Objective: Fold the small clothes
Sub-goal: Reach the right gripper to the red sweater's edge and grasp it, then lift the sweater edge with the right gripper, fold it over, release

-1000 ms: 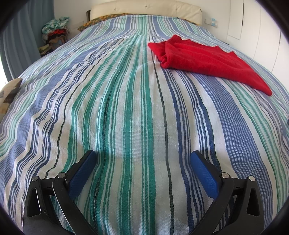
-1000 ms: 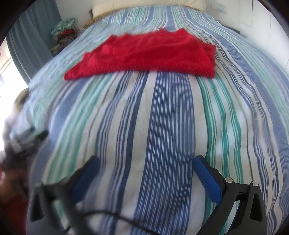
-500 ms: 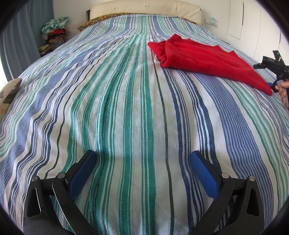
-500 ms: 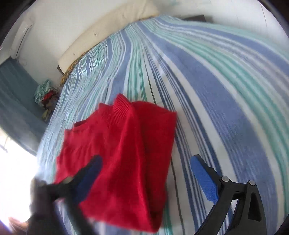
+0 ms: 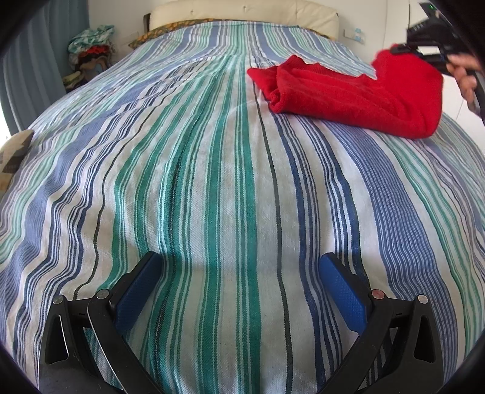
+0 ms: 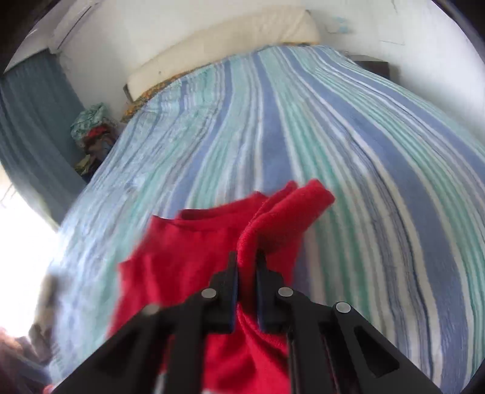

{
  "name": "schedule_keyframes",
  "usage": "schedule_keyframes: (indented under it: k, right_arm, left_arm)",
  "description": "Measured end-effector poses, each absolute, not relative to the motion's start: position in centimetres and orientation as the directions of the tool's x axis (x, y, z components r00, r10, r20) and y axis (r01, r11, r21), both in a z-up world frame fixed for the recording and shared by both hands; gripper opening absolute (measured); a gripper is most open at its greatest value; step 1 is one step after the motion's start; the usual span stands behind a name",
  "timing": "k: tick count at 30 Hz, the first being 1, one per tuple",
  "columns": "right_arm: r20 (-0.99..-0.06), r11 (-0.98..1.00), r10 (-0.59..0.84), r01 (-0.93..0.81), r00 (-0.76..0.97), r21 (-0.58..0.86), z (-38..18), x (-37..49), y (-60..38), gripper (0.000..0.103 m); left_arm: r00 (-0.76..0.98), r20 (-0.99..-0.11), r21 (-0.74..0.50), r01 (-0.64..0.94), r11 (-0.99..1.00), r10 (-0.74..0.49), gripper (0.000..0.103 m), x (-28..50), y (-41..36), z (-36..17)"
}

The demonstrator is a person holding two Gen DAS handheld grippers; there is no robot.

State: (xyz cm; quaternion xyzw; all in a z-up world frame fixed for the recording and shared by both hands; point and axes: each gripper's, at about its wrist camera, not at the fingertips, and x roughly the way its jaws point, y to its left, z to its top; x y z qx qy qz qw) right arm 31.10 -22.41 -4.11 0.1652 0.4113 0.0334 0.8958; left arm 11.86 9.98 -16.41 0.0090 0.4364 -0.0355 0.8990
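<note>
A red knitted garment (image 5: 348, 94) lies partly folded on the striped bedspread (image 5: 212, 181), at the upper right of the left wrist view. My right gripper (image 6: 246, 257) is shut on one end of the red garment (image 6: 188, 251) and lifts it off the bed; the lifted end also shows in the left wrist view below that gripper (image 5: 406, 50). My left gripper (image 5: 239, 272) is open and empty, low over the bedspread, well short of the garment.
A cream headboard (image 5: 242, 12) stands at the far end of the bed. A pile of clothes (image 5: 91, 45) sits on the floor at the far left by a blue curtain (image 6: 33, 121). A patterned cushion (image 5: 15, 151) lies at the left bed edge.
My right gripper has swung over to the garment's near end, shut on it and raised it. My left gripper has stayed still and open.
</note>
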Motion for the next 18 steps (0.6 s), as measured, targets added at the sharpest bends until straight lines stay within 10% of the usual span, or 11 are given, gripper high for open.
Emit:
schedule_keyframes:
  k: [11,18]
  right_arm:
    - [-0.787,0.917,0.351,-0.017,0.507,0.397,-9.5,38.0,-4.2,0.010]
    - [-0.597,0.665,0.705,-0.065,0.384,0.744,-12.1,37.9,-4.1,0.055]
  left_arm:
    - [0.617,-0.785,-0.016,0.072,0.997,-0.057,0.103,11.9,10.0,-16.4]
    - [0.617,-0.785,-0.015,0.072,0.997,-0.056,0.103,11.9,10.0,-16.4]
